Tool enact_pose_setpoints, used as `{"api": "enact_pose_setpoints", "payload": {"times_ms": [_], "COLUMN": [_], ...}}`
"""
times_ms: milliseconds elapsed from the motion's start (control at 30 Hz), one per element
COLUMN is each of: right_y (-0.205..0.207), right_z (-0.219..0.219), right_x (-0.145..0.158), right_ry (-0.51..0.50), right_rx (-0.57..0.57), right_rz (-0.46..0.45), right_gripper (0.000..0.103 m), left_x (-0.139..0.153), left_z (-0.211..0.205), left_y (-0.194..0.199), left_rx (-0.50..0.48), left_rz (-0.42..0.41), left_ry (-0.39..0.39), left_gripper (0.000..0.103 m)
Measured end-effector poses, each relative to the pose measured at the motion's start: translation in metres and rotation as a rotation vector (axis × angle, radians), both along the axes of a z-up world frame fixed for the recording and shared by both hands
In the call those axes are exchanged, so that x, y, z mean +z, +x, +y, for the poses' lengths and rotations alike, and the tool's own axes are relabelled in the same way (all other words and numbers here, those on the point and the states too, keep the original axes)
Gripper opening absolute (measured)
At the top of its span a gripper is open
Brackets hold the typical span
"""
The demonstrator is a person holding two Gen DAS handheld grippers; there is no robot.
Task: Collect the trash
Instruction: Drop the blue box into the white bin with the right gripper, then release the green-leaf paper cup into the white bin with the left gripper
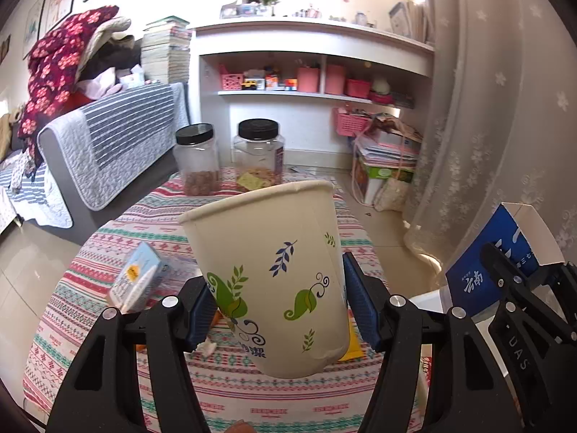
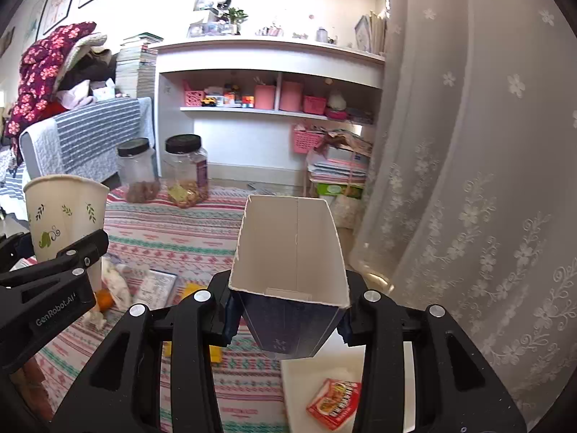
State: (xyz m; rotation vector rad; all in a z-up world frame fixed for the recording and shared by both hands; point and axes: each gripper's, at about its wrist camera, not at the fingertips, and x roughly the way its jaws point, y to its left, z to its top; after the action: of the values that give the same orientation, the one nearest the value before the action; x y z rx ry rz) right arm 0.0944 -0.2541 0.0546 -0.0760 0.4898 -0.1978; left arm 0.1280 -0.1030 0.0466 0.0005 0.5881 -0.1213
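My left gripper is shut on a cream paper cup with leaf prints, held tilted above the patterned tablecloth. The cup also shows at the left of the right wrist view. My right gripper is shut on an open dark blue carton, its white inside facing me. The carton also shows at the right of the left wrist view. A small light blue box, crumpled tissue and an orange scrap lie on the cloth.
Two black-lidded clear jars stand at the table's far edge. A white tray below my right gripper holds a red snack packet. A lace curtain hangs at right; a sofa stands at left, shelves behind.
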Motion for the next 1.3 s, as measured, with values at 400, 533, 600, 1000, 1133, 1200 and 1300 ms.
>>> {"api": "enact_pose_setpoints", "payload": {"times_ms": [400,533,600,1000,1133,1200,1300], "right_y": [-0.012,-0.016,-0.019,-0.050,-0.057,-0.059,-0.062], "right_z": [-0.066,-0.087,-0.094,-0.146,-0.160,-0.166,-0.169], "right_x": [-0.018,-0.023,-0.024,-0.020,-0.021,-0.021,-0.022], "right_ry": [0.037,0.065,0.064,0.019,0.044,0.047,0.051], "right_rx": [-0.152,-0.205,-0.244,-0.485,-0.524,-0.543,-0.560], "right_rz": [0.077,0.096,0.096,0.078,0.089,0.092,0.098], "right_gripper": [0.039,0.058,0.074,0.096,0.096,0.096,0.096], "left_x": [-0.009,-0.012,-0.014,-0.035,-0.043,-0.047,-0.052], "left_z": [-0.053,-0.069,-0.079,-0.135,-0.147,-0.153,-0.160], "left_y": [-0.006,-0.007,-0.007,-0.010,-0.010,-0.009,-0.011], "left_rx": [-0.083,-0.108,-0.124,-0.250,-0.273,-0.284,-0.305], "left_rz": [0.011,0.021,0.029,0.102,0.132,0.145,0.164], "left_ry": [0.038,0.043,0.043,0.035,0.036,0.038,0.032], "left_gripper": [0.063,0.063,0.063,0.063,0.063,0.064,0.065]}}
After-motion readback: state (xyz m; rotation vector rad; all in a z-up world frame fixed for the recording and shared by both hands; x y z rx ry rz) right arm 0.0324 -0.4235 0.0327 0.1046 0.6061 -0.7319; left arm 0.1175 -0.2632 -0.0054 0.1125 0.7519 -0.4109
